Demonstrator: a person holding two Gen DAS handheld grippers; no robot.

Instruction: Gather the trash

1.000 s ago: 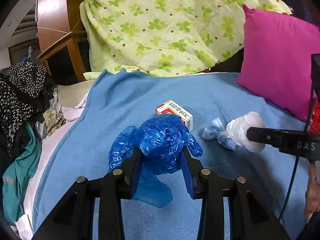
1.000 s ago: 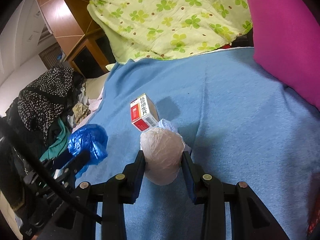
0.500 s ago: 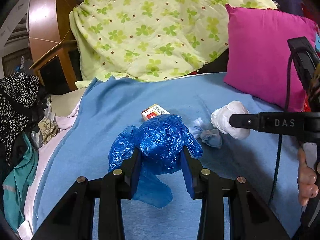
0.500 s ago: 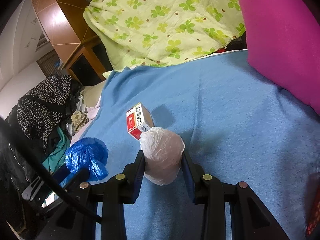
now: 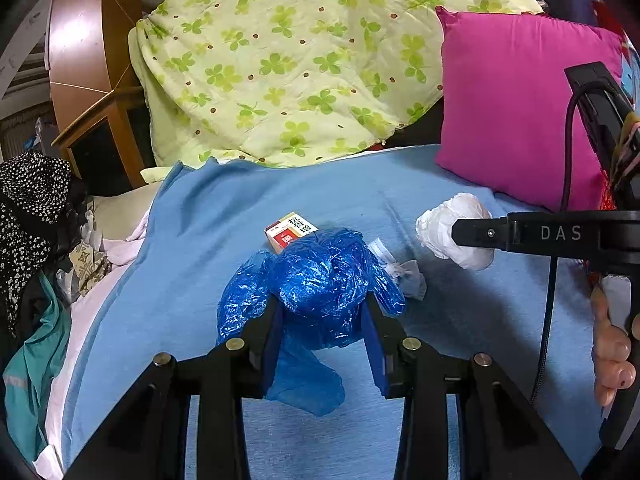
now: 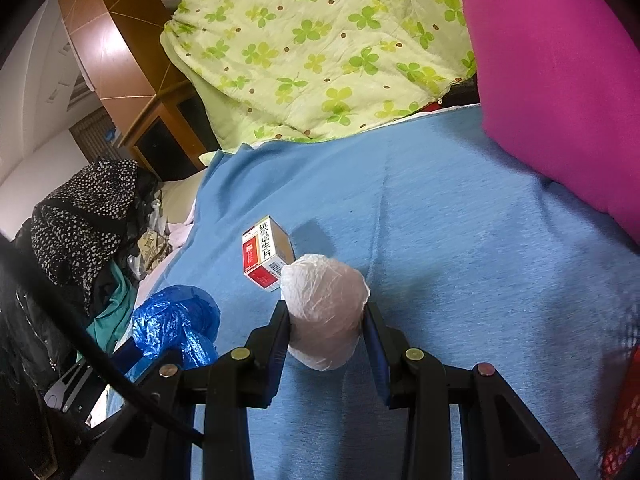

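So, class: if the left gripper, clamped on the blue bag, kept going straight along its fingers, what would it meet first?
Probably the small red-and-white box, lying on the blue blanket just beyond the blue bag in the left gripper. Depth is hard to judge.

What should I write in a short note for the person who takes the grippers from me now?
Left gripper: shut on the blue plastic bag.
Right gripper: shut on the white plastic wad.
Left on the blue blanket: small medicine box and crumpled tissue.
Done: two pieces picked up.
Left: drop both, then collect the box and tissue. No bin is in view.
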